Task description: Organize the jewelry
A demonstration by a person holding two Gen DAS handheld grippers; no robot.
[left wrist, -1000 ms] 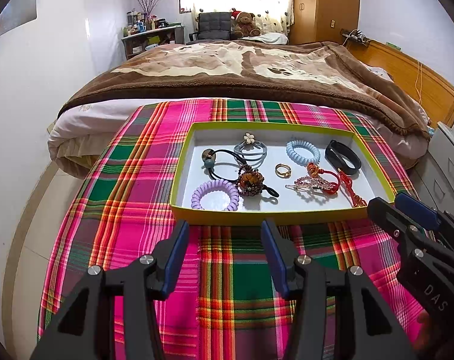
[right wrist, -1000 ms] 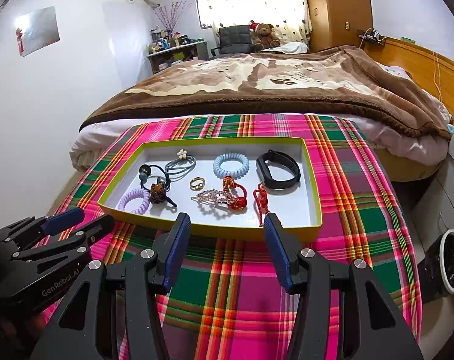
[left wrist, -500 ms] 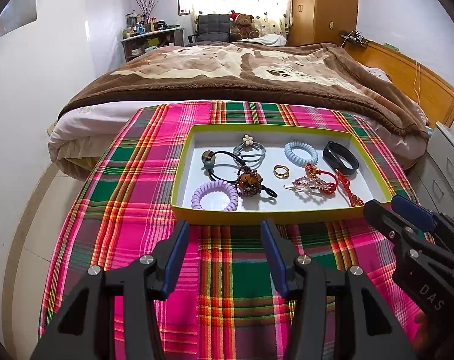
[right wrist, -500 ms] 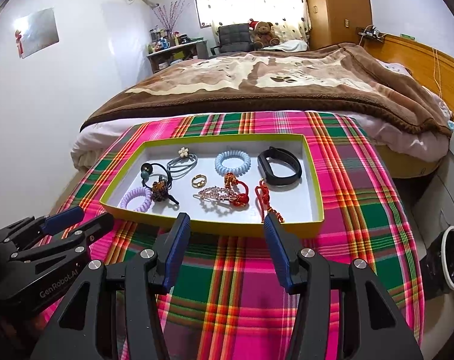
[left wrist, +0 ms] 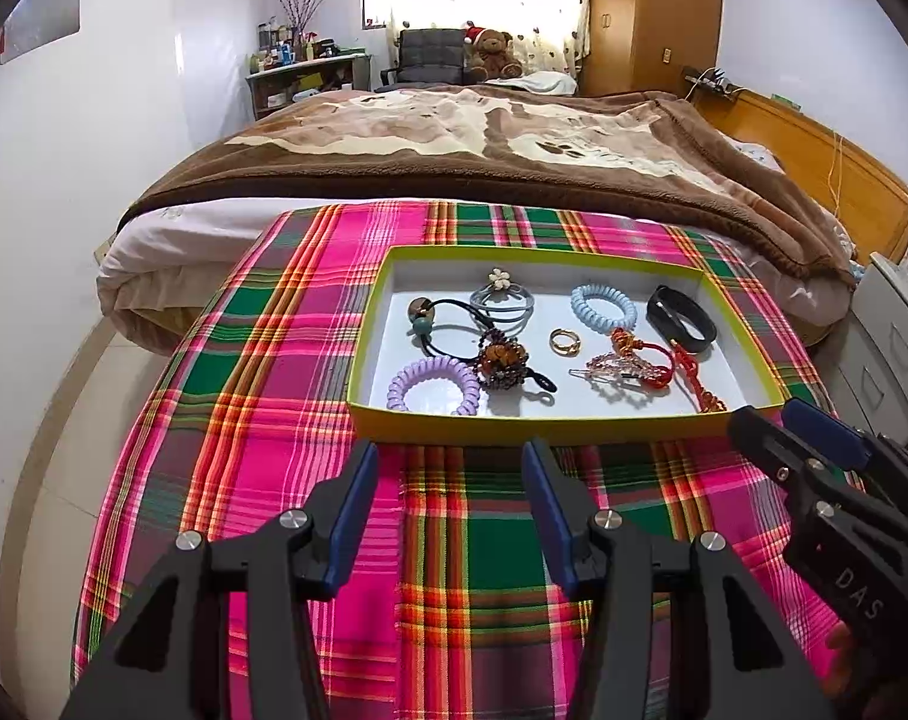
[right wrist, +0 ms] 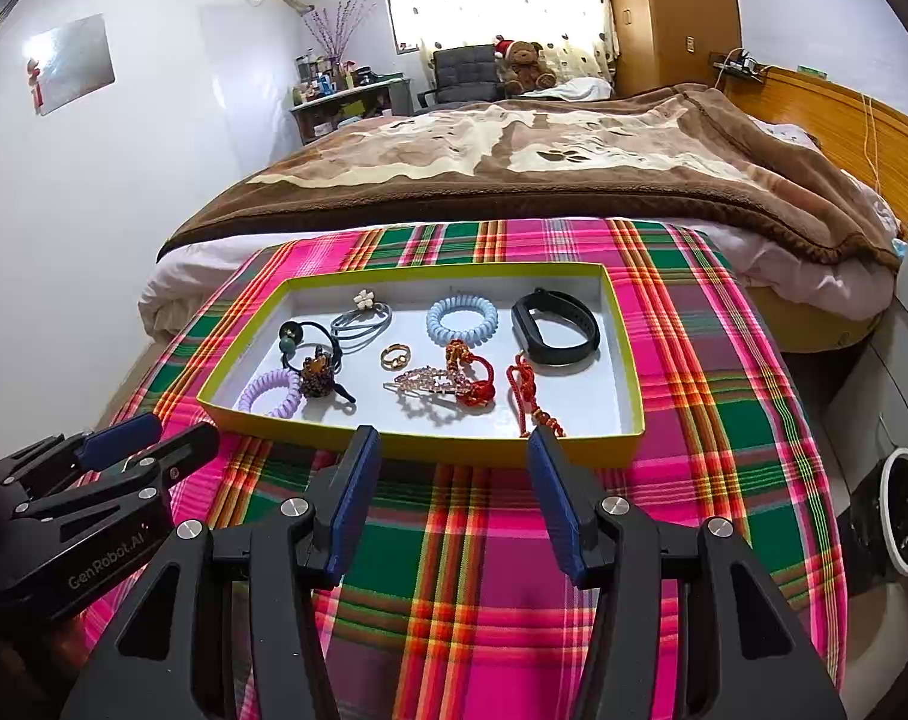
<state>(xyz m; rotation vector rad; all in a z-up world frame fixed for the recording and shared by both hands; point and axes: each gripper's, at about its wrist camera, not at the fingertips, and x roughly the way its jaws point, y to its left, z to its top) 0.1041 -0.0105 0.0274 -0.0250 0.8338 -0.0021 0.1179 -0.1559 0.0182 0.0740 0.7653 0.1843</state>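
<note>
A shallow yellow-green tray (left wrist: 517, 426) (right wrist: 421, 443) with a white floor lies on the plaid cloth. Inside it are a purple spiral hair tie (left wrist: 433, 385) (right wrist: 271, 393), a beaded brown hair tie (left wrist: 501, 362), a grey flower hair tie (left wrist: 505, 297), a gold ring (left wrist: 565, 341) (right wrist: 394, 355), a blue spiral tie (left wrist: 603, 308) (right wrist: 461, 320), a black band (left wrist: 681, 319) (right wrist: 556, 327), a crystal clip (left wrist: 619, 367) (right wrist: 427, 384) and red cords (right wrist: 529, 393). My left gripper (left wrist: 448, 483) and right gripper (right wrist: 454, 468) both hover open just short of the tray's near wall, holding nothing.
The plaid cloth (left wrist: 262, 420) covers a small round table at the foot of a bed with a brown blanket (left wrist: 484, 150). Grey drawers (left wrist: 892, 354) stand at the right. A white-rimmed bin (right wrist: 904, 510) sits on the floor to the right.
</note>
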